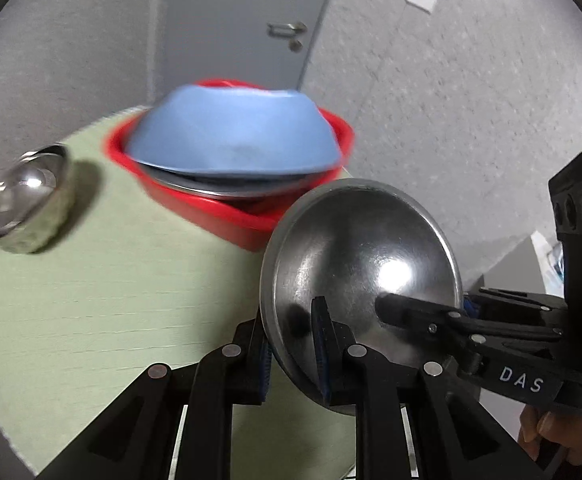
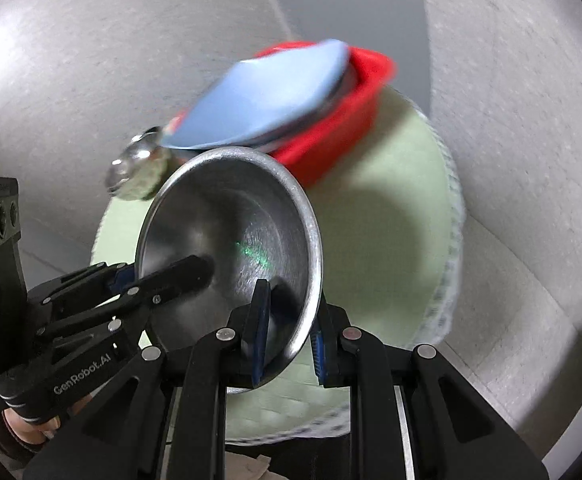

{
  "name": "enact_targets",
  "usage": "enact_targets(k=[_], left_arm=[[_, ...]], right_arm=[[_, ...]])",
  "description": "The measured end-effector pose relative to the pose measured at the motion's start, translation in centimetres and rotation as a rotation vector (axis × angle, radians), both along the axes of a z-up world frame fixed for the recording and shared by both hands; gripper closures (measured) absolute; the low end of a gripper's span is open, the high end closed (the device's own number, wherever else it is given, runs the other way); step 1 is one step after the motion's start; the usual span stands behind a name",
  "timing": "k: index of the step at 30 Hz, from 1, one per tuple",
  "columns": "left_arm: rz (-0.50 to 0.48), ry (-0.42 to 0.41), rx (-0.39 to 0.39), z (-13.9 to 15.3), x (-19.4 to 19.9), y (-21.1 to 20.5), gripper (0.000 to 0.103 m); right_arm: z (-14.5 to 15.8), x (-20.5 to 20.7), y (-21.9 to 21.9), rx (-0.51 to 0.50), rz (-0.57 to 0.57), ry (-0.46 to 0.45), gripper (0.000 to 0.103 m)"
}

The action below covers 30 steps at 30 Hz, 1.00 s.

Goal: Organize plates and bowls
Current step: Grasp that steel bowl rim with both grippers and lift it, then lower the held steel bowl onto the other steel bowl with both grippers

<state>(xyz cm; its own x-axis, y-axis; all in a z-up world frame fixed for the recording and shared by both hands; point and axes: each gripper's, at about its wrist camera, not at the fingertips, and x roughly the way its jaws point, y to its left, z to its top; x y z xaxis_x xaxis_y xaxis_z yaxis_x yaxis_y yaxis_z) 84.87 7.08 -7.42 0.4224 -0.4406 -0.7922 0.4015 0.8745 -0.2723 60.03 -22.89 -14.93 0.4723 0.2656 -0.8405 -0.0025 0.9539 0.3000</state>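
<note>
Both the left gripper (image 1: pixel 293 354) and right gripper (image 2: pixel 289 334) pinch the rim of the steel bowl (image 1: pixel 365 268), probably light, rigid and slippery.

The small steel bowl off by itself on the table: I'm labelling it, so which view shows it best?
The left wrist view: the small steel bowl sits whole on the green mat, only blurred. In the right wrist view it is smaller, partly hidden behind the held steel bowl.
</note>
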Motion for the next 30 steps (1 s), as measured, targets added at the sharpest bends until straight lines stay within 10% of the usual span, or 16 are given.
enact_targets(k=[12,30], left_arm=[[0.251,-0.058,0.023,4.8,-0.3,14.0,0.088],[0.470,0.035,0.116,0.9,9.2,19.2,0.084]], right_arm=[[3.3,8.8,12.4,-0.005,0.237,-0.082,0.085],[-1.9,24.4,22.3,-0.047,0.410,0.032,0.084]])
